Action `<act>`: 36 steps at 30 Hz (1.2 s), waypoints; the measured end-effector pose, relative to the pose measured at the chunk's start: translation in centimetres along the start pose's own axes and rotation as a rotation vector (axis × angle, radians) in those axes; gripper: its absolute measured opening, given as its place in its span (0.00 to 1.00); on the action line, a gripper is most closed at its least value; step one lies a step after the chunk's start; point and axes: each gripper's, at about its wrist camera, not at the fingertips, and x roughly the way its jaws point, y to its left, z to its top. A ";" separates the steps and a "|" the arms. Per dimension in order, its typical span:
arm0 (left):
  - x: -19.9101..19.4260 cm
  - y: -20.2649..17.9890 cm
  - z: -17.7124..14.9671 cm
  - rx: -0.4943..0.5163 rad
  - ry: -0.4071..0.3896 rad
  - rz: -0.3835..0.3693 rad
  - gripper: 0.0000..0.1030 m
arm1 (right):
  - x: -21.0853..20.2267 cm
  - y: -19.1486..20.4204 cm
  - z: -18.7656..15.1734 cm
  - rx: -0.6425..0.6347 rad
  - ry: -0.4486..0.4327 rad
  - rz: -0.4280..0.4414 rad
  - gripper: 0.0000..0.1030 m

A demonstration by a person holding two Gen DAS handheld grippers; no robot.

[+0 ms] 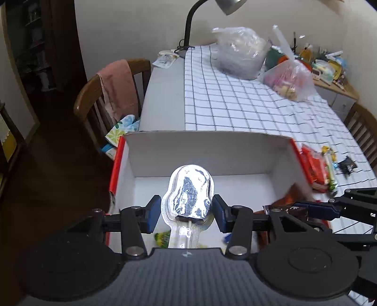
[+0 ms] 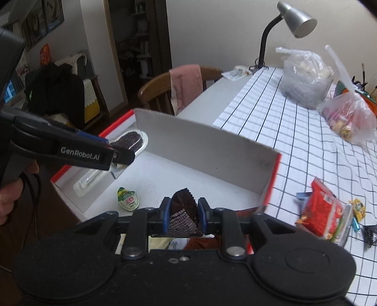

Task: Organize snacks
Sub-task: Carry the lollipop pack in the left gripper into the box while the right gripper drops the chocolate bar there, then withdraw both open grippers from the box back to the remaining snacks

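Observation:
A white box with red outer sides (image 1: 212, 150) (image 2: 200, 141) stands on the table's near left corner. Above its floor, my left gripper (image 1: 186, 213) is shut on a clear blister pack (image 1: 188, 188) holding a dark treat on a stick. In the right wrist view the same gripper (image 2: 122, 157) comes in from the left with that pack (image 2: 132, 141). My right gripper (image 2: 184, 215) is shut on a dark brown crinkle-edged wrapper (image 2: 183, 211) at the box's near right side. A small green-topped snack (image 2: 128, 199) lies on the box floor.
On the checked cloth right of the box lie a red packet (image 2: 322, 211), yellow and black sweets (image 1: 346, 164). Two plastic bags (image 1: 238, 51) (image 1: 289, 80) and a desk lamp (image 2: 294, 18) stand farther back. A chair with a pink towel (image 1: 117, 87) sits left.

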 end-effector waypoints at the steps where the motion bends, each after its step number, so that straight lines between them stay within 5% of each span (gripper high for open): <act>1: 0.5 0.1 0.0 0.007 0.008 0.006 0.45 | 0.5 0.1 0.0 0.002 0.010 -0.002 0.22; 19: 6.3 -1.4 -0.9 0.112 0.166 0.014 0.45 | 4.2 1.5 -0.9 -0.018 0.109 -0.027 0.25; 27: 6.1 -1.4 -1.0 0.121 0.164 0.011 0.46 | 3.5 1.2 -0.9 0.011 0.110 -0.023 0.30; 36: 4.5 -1.4 -0.9 0.104 0.126 -0.024 0.49 | 1.3 0.1 -1.1 0.068 0.063 -0.025 0.52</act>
